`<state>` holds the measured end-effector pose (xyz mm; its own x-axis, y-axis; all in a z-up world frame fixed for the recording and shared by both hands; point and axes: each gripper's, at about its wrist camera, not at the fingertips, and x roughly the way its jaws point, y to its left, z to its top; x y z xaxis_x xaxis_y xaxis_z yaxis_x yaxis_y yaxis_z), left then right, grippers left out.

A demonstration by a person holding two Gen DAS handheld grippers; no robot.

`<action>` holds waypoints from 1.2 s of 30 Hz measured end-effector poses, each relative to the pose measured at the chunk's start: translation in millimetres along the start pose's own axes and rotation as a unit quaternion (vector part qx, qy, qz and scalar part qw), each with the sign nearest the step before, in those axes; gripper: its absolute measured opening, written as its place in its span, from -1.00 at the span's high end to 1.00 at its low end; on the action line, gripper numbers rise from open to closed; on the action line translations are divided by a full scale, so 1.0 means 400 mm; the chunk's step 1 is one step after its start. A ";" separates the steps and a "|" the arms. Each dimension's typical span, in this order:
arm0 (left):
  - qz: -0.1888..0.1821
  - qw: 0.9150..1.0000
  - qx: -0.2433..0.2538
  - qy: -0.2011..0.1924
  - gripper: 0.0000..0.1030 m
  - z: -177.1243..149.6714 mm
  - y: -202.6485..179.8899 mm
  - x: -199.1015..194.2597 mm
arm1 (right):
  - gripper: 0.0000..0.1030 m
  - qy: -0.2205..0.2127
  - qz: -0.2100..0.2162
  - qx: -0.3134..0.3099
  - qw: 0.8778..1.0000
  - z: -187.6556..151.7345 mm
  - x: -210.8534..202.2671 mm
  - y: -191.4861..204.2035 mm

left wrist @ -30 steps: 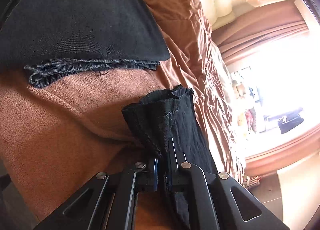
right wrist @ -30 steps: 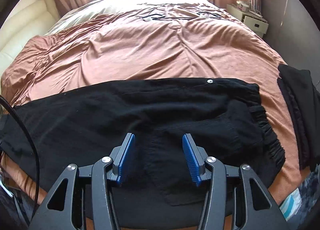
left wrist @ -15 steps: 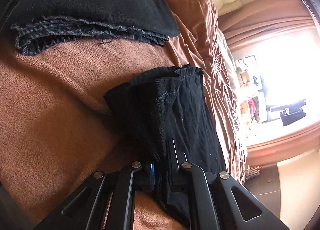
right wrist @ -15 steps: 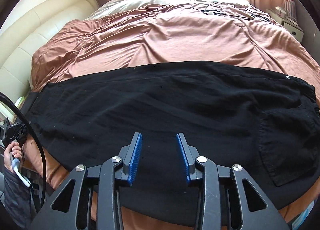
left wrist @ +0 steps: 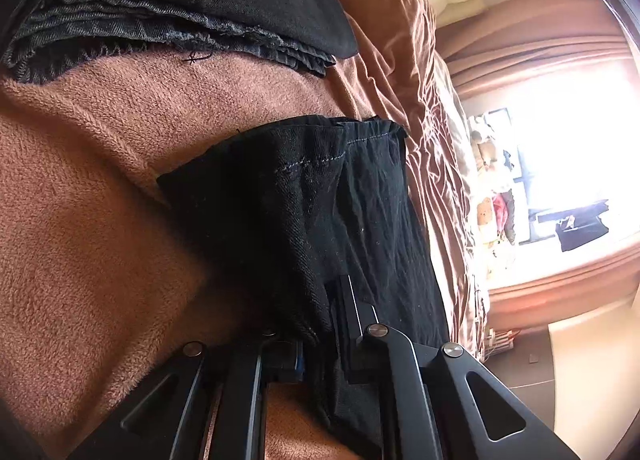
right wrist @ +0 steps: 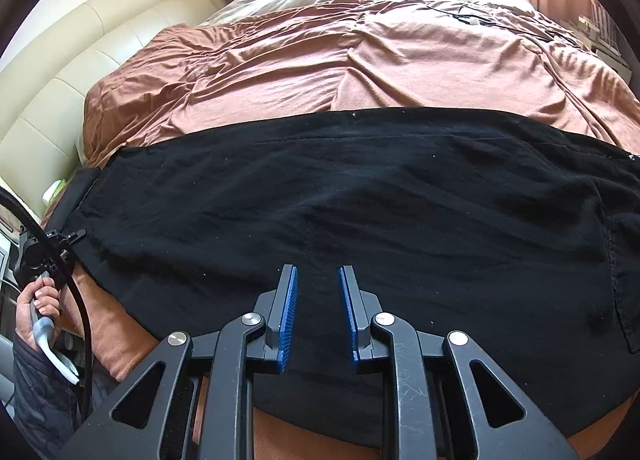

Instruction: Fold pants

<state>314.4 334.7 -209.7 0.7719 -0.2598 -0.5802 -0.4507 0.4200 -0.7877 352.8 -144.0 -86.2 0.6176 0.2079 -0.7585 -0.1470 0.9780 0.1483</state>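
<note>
One black pants (right wrist: 360, 196) flat across brown bedspread (right wrist: 360, 60); one folded dark stack (left wrist: 180, 0) beyond. Left gripper (left wrist: 320, 340) clamps the hem; right gripper (right wrist: 318, 312) jaws just narrowing, nothing between. Curtained bedroom.

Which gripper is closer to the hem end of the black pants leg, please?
Left. The left gripper is shut on the black pants by the hem. The right gripper, jaws closing but open, hovers over mid-leg fabric, far from that hem.

Brown bedspread (right wrist: 400, 60), cream padded headboard (right wrist: 80, 72), bright window (left wrist: 568, 148)
</note>
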 end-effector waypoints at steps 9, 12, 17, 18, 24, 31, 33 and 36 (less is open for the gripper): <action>-0.045 0.999 -0.001 -0.012 0.90 0.024 -0.014 -0.049 | 0.64 0.024 -0.016 -0.006 1.000 0.021 0.106 0.057; -0.060 0.998 0.002 -0.022 0.90 0.030 -0.028 -0.073 | 0.76 0.037 -0.016 -0.019 0.999 0.012 0.132 0.079; -0.069 0.997 0.014 -0.020 0.90 0.040 -0.059 -0.075 | 0.77 0.052 -0.006 -0.014 0.999 -0.015 0.125 0.086; -0.070 0.997 0.014 -0.020 0.90 0.041 -0.060 -0.073 | 0.77 0.058 -0.002 -0.008 0.998 -0.025 0.120 0.086; -0.067 0.998 -0.004 -0.012 0.90 0.044 -0.036 -0.060 | 0.78 0.074 0.025 0.006 0.997 -0.063 0.082 0.092; -0.055 0.998 -0.004 -0.015 0.90 0.042 -0.022 -0.052 | 0.94 0.065 0.015 0.026 0.997 -0.024 0.070 0.068; -0.052 0.998 -0.005 -0.016 0.90 0.041 -0.019 -0.051 | 0.94 0.063 0.005 0.038 0.997 -0.002 0.084 0.059; -0.048 0.999 -0.004 -0.017 0.90 0.039 -0.016 -0.050 | 0.94 0.060 0.002 0.045 0.997 0.023 0.109 0.053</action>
<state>308.9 350.7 -190.0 0.8270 -0.2688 -0.4938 -0.3766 0.3874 -0.8415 383.9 -114.1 -110.1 0.5200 0.2137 -0.8270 -0.0760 0.9759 0.2044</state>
